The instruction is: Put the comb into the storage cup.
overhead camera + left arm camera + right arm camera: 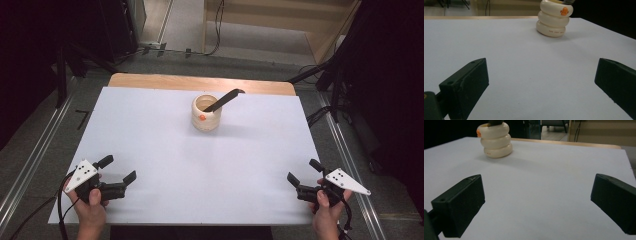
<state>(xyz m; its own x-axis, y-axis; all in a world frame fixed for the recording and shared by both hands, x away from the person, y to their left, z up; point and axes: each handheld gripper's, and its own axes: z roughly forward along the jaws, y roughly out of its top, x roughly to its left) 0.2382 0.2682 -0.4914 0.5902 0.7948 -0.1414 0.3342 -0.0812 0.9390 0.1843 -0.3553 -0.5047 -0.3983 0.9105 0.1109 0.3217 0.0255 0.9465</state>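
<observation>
Cream ringed holder (207, 114) stands far back on the white table (150, 150), a black utensil (224, 99) leaning in it; left claw (120, 170) and right claw (303, 173), both wide and empty, should approach level, one steadying the holder

A cream, ring-stacked holder (206, 114) is stood upright near the table's far edge, midway along it. An orange mark is borne on its side. A black utensil (223, 100) is leaned inside, tilted rightward.

Lab recording booth, white-covered table (150, 130), black curtains (30, 50), tripod legs (80, 55), floor cables (217, 30)
</observation>
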